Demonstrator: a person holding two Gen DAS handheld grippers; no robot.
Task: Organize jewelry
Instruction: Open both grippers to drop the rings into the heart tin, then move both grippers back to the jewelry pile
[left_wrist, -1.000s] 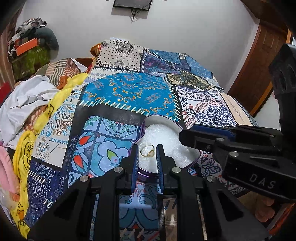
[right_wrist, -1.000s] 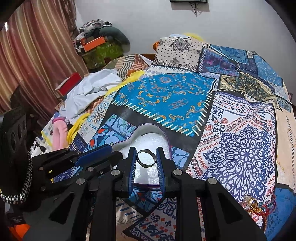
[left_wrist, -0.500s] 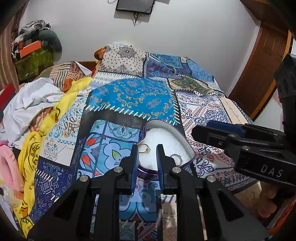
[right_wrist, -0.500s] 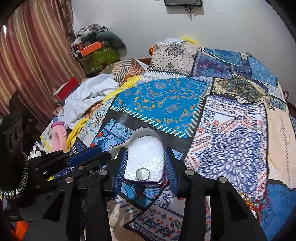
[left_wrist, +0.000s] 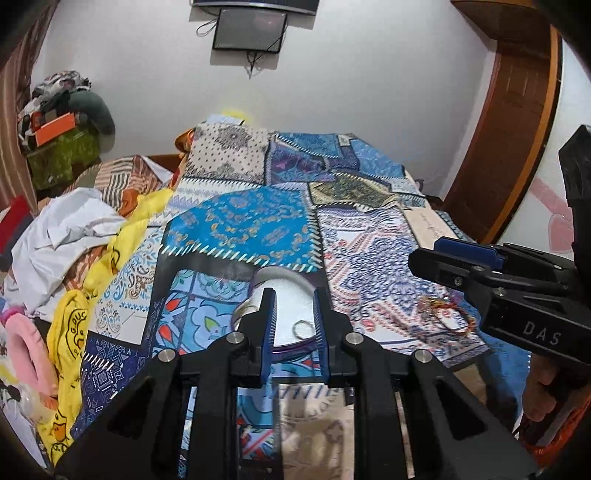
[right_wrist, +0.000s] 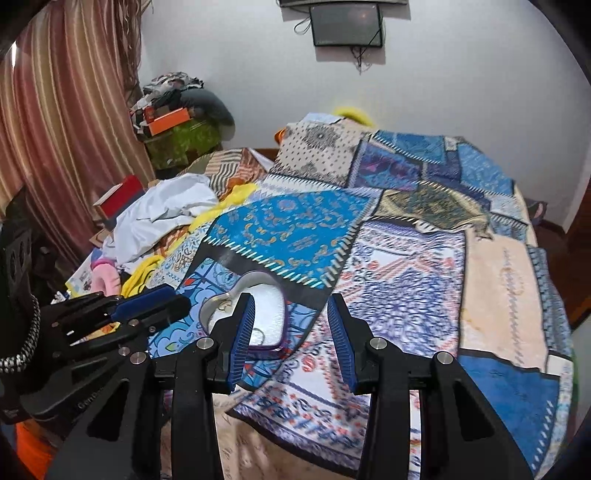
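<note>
A heart-shaped purple jewelry box (left_wrist: 286, 295) with white foam lining lies open on the patchwork bedspread; it also shows in the right wrist view (right_wrist: 267, 310). A silver ring (left_wrist: 303, 328) lies on the foam, and a gold ring (left_wrist: 242, 308) shows at the box's left edge. My left gripper (left_wrist: 293, 325) hovers above the box's near edge, jaws slightly apart and empty. My right gripper (right_wrist: 291, 328) is open and empty, above and right of the box. A red and gold bracelet (left_wrist: 448, 317) lies on the bedspread to the right.
A pile of white, yellow and pink clothes (left_wrist: 70, 251) covers the bed's left side. A patterned pillow (left_wrist: 225, 155) lies at the bed's head. A wooden door (left_wrist: 509, 140) stands at the right. A curtain (right_wrist: 62, 122) hangs at the left.
My right gripper opened and let the silver ring drop into the box, then drew back to the right. My left gripper pulled back and up, and its jaws parted a little.
</note>
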